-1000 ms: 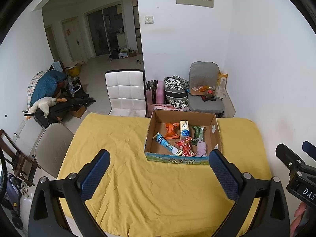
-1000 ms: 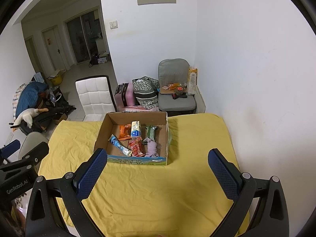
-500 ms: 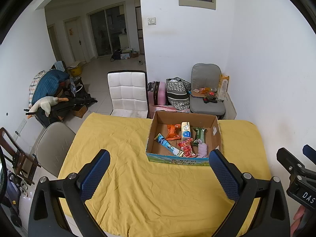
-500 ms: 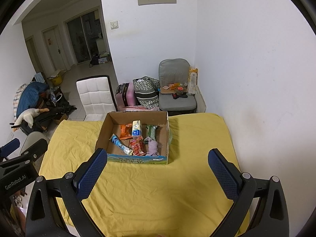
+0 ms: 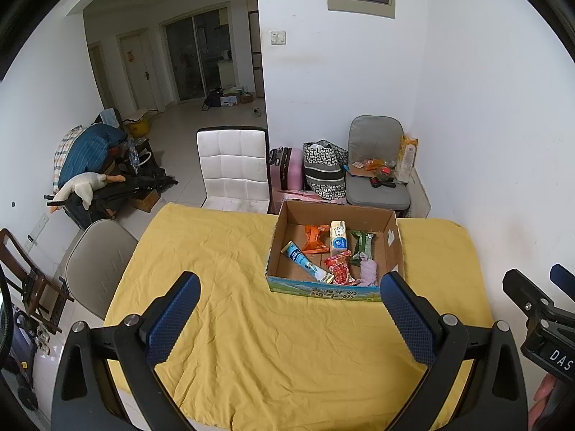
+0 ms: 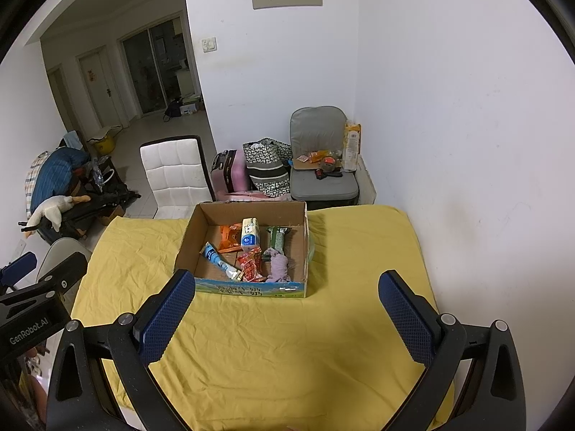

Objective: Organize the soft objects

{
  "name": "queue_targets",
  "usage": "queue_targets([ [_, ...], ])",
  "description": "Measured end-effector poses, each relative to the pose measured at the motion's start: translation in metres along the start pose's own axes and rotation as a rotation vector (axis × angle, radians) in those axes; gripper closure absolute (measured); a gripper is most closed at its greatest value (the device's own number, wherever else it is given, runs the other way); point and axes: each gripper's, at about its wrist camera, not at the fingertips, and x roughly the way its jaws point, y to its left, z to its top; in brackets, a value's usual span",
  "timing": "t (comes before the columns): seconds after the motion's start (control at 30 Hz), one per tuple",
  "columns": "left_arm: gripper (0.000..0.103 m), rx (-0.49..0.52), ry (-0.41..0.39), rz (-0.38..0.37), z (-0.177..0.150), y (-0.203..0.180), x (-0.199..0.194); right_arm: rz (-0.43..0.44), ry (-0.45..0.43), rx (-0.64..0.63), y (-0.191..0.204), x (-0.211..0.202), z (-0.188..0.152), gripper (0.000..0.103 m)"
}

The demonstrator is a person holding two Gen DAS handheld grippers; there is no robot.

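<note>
Ahead of your fingers, past the far edge of the yellow cloth [image 5: 287, 341], stands a white quilted chair [image 5: 233, 168]. Right of it you see a pink suitcase [image 5: 287, 174], a patterned bag [image 5: 323, 170] and a grey padded seat [image 5: 377, 186] holding clutter. Far left of your left finger lies a plush goose [image 5: 84, 186]; nearer, a beige chair [image 5: 99, 269].

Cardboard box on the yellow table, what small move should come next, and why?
Probably ease the right gripper forward over the cardboard box: both grippers are open and empty, short of it, and the lilac soft item lies at its near right corner.
</note>
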Motion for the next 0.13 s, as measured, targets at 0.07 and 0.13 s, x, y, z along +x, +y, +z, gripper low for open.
queue_targets([
  [0.07, 0.0, 0.003, 0.0, 0.001, -0.0005, 0.0002, 0.0, 0.002, 0.001, 0.001, 0.0004, -0.0007, -0.0004, 0.0],
  [0.13, 0.0, 0.003, 0.0, 0.008, 0.0006, -0.0024, 0.0004, 0.003, 0.001, 0.001, 0.0007, -0.0019, -0.001, 0.0],
])
